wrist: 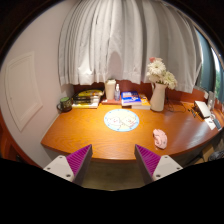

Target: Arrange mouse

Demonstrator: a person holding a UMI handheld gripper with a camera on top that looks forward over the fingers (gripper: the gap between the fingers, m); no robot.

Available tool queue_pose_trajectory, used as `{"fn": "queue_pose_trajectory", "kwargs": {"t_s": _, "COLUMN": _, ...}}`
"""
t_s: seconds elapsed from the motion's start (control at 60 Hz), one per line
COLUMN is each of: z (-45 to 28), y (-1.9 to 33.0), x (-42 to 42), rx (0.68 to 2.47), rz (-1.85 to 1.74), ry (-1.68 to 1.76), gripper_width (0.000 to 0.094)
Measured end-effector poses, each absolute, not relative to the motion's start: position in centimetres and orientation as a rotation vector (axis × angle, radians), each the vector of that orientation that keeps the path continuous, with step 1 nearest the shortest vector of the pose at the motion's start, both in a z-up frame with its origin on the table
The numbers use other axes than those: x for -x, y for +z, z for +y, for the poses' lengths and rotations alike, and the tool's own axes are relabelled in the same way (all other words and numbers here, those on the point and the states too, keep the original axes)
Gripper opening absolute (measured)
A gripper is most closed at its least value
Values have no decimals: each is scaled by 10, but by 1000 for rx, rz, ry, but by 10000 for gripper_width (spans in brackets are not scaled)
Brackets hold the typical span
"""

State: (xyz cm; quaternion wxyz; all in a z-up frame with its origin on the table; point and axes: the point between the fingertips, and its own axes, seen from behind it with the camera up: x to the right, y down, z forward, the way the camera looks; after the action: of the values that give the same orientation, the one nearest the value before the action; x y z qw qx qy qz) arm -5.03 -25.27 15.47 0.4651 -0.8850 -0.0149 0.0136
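Observation:
A pink mouse [160,138] lies on the wooden table [95,132], near its front edge, ahead of my right finger. A round pale mouse mat [121,120] lies at the table's middle, left of the mouse and beyond the fingers. My gripper [112,164] is open and empty, held off the table's front edge. Its purple pads [79,159] stand wide apart with nothing between them.
A white vase of flowers [158,92] stands at the back right. A white jug [110,90] and stacked books [87,98] stand along the back, before pale curtains [125,40]. A blue book [130,98] lies beside the jug. A device [204,108] sits at the far right.

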Motion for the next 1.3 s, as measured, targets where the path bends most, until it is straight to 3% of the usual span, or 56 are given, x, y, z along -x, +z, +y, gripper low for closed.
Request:
{"fn": "queue_pose_trajectory", "kwargs": {"t_s": 0.35, "z": -274, "y": 43, "x": -54, "rx": 2308, "rz": 57, "ry": -78, "gripper_width": 857}}
{"fn": "queue_pose_trajectory", "kwargs": {"t_s": 0.617, "z": -223, "y": 18, "x": -152, "rx": 2311, "rz": 154, "ry": -157, "gripper_width": 846}}
{"fn": "queue_pose_trajectory", "kwargs": {"t_s": 0.933, "z": -121, "y": -7, "x": -191, "rx": 2321, "rz": 141, "ry": -109, "gripper_width": 828}}
{"fn": "queue_pose_trajectory", "kwargs": {"t_s": 1.0, "z": -107, "y": -12, "x": -190, "rx": 2334, "rz": 140, "ry": -80, "gripper_width": 772}}
{"fn": "queue_pose_trajectory", "kwargs": {"t_s": 1.1, "z": -91, "y": -14, "x": -188, "rx": 2326, "rz": 129, "ry": -46, "gripper_width": 552}}
{"fn": "queue_pose_trajectory", "kwargs": {"t_s": 1.3, "z": -86, "y": -16, "x": -189, "rx": 2370, "rz": 90, "ry": -63, "gripper_width": 420}}
